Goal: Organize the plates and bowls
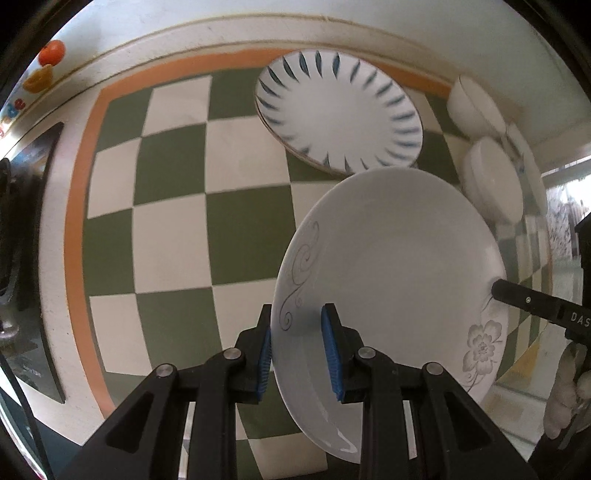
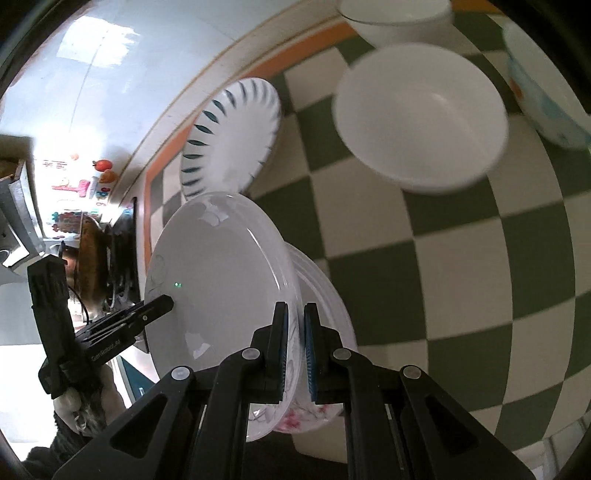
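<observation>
A white plate with grey flower print hangs tilted above the checked cloth, held by both grippers. My left gripper is shut on its near rim, blue pads on either side. My right gripper pinches the opposite rim. In the right wrist view the same plate sits with its rim between my right gripper's fingers, and my left gripper grips its far edge. A pink-flowered plate shows just beneath it. A blue-striped plate lies beyond on the cloth.
Two white bowls and a patterned bowl stand on the green-and-white checked cloth. The cloth has an orange border near the wall. A gloved hand holds the left tool. Clutter sits past the table's left edge.
</observation>
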The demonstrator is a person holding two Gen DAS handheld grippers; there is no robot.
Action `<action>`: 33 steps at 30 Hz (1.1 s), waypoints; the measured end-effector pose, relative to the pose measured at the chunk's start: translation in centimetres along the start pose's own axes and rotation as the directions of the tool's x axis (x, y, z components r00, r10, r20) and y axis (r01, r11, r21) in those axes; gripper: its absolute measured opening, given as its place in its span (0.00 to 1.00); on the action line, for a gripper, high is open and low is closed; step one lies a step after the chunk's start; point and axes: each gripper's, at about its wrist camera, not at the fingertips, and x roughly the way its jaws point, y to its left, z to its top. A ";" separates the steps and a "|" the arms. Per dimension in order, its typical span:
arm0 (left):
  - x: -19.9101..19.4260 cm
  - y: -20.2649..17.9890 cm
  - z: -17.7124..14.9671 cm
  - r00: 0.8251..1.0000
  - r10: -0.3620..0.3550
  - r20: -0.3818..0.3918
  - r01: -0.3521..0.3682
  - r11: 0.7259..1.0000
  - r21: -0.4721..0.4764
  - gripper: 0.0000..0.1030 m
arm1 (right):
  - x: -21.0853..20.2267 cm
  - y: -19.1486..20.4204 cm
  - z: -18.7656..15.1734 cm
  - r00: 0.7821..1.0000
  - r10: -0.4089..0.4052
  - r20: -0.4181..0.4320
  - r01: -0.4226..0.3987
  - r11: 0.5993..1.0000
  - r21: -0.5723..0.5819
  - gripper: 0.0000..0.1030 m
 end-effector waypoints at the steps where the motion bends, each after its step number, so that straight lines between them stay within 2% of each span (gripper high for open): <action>1: 0.3 -0.1 -0.1 1.000 0.002 -0.007 -0.002 1.000 0.005 0.22 | 0.2 -0.4 -0.3 1.000 -0.002 -0.006 0.002 1.000 0.006 0.10; 8: 1.3 -0.1 -0.5 0.999 0.016 -0.039 -0.016 1.000 0.004 0.22 | 1.5 -1.4 -1.4 0.999 -0.005 -0.038 0.005 1.000 0.007 0.10; 20: 3.3 -1.6 0.0 0.994 0.085 -0.075 -0.083 0.996 0.037 0.24 | 3.2 -1.4 -1.5 0.993 -0.045 -0.106 0.045 0.999 -0.005 0.10; 23: 3.3 -2.2 0.2 0.992 0.101 -0.071 -0.097 0.994 0.056 0.24 | 3.5 -0.8 -1.3 0.990 -0.058 -0.125 0.057 0.998 -0.010 0.13; 31: 2.9 -1.6 1.3 0.993 0.058 -0.104 -0.059 0.998 0.001 0.24 | 3.4 -1.0 -0.7 0.980 -0.054 -0.192 0.060 0.998 0.027 0.13; 33: 2.0 -1.5 1.6 0.995 0.040 -0.090 -0.042 0.999 -0.015 0.24 | 3.2 -1.0 -0.5 0.977 -0.058 -0.203 0.064 0.998 0.023 0.13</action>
